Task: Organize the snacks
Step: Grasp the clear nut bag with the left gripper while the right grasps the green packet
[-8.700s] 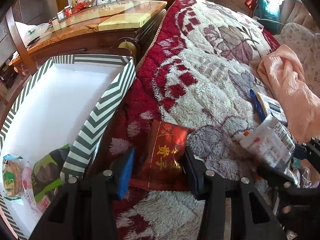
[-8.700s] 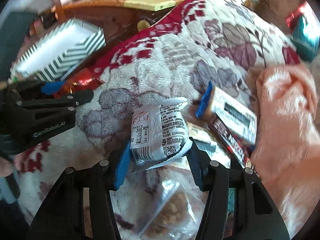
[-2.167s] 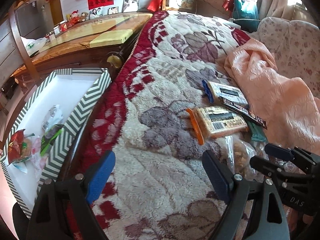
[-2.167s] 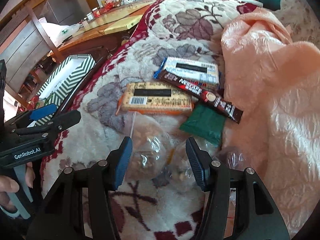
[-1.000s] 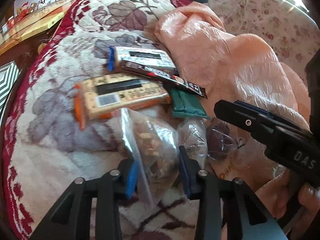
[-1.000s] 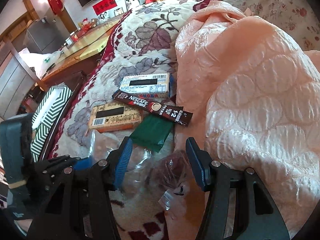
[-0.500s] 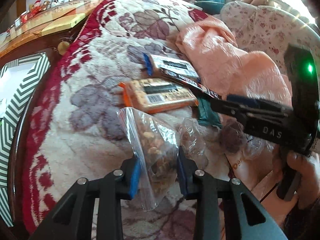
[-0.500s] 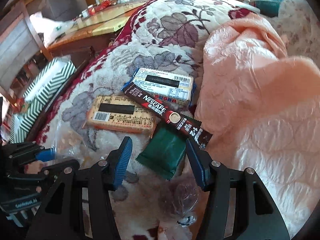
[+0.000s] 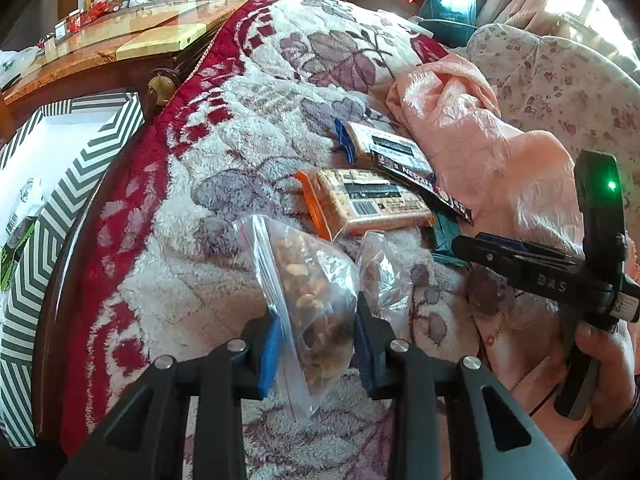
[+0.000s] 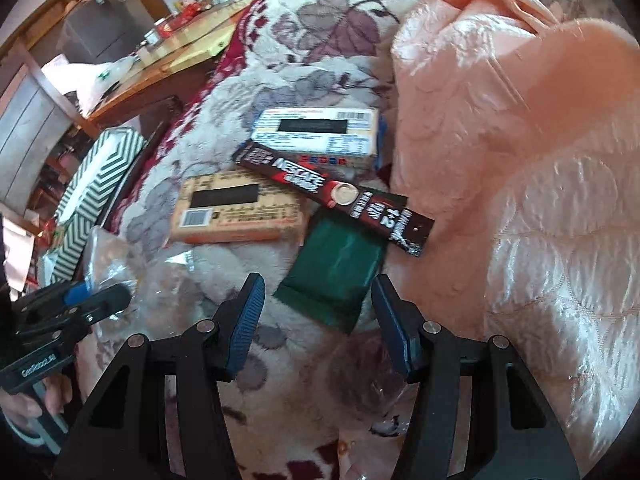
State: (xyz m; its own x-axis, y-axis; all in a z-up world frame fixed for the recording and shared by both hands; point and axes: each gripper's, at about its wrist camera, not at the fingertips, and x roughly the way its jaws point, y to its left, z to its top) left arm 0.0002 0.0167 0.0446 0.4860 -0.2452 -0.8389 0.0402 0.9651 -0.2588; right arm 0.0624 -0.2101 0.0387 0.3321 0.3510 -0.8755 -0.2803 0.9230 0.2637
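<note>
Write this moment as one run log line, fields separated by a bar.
left gripper: shut on nut bag | right gripper: open above green packet | striped box: partly filled

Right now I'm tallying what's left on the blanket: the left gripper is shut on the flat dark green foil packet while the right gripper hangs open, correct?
Not quite. In the left wrist view the left gripper is shut on the clear zip bag of mixed nuts, not the flat dark green foil packet. The right gripper does hang open, above that packet.

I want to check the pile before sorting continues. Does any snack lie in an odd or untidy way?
Yes. The coffee stick lies slantwise across the white packet, the orange packet and the green pouch. Nothing looks torn or spilled.
</note>
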